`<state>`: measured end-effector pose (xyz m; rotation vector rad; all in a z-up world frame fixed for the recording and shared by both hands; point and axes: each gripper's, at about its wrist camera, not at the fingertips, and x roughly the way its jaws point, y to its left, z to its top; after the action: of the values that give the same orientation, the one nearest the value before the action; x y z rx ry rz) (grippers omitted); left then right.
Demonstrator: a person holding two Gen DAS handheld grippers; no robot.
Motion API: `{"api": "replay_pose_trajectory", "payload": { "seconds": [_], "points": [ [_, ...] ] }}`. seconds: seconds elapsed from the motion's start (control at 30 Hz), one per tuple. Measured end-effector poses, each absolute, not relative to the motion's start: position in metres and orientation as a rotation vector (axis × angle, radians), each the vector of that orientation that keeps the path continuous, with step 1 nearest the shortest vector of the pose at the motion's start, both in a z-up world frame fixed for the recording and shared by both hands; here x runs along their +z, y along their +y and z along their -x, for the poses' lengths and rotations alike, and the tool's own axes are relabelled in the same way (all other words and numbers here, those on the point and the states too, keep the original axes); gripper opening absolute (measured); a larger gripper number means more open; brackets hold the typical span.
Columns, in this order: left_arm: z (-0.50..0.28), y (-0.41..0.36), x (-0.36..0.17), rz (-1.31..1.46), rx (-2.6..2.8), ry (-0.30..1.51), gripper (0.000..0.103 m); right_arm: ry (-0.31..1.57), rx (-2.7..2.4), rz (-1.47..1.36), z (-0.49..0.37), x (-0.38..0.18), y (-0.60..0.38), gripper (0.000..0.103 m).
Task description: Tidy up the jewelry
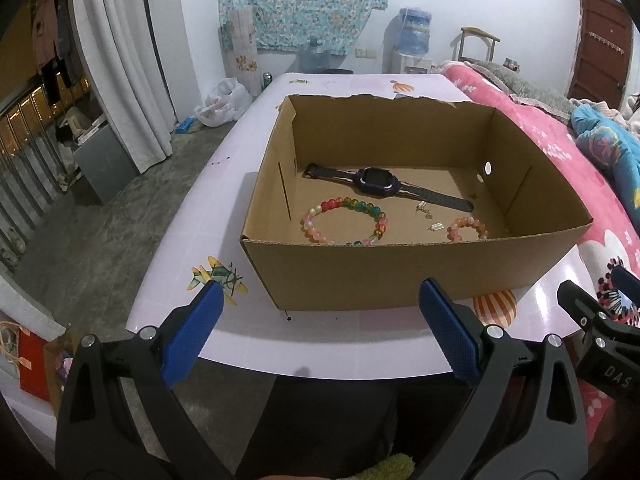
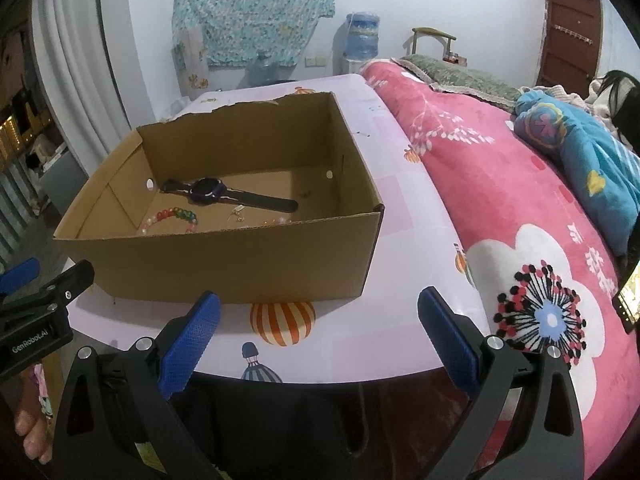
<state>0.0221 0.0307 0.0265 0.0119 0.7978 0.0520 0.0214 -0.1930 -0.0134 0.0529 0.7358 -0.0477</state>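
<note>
An open cardboard box (image 1: 400,272) stands on the pale table (image 1: 248,332). Inside lie a dark blue watch (image 1: 378,181), a multicoloured bead bracelet (image 1: 345,222), a smaller pink-orange bead bracelet (image 1: 467,229) and small metal earrings (image 1: 426,211). The box (image 2: 224,260), watch (image 2: 210,191) and bracelet (image 2: 176,216) also show in the right wrist view. My left gripper (image 1: 320,312) is open and empty at the table's near edge, in front of the box. My right gripper (image 2: 318,316) is open and empty, near the box's right front corner.
A bed with a pink floral blanket (image 2: 520,200) runs along the table's right side. A blue quilt (image 2: 588,152) lies on it. White curtains (image 1: 120,60) and a plastic bag (image 1: 224,104) are to the left on the floor side. A water dispenser (image 1: 414,36) stands at the back wall.
</note>
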Motion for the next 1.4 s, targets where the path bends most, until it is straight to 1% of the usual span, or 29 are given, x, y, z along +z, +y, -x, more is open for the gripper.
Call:
{"api": "replay_pose_trajectory", "payload": {
  "seconds": [1.4],
  "points": [
    [-0.0256,0.0288,0.0156,-0.011,0.047,0.843,0.095,0.751,-0.031,-0.064,-0.0254,-0.0145,-0.1884,0.096]
  ]
}}
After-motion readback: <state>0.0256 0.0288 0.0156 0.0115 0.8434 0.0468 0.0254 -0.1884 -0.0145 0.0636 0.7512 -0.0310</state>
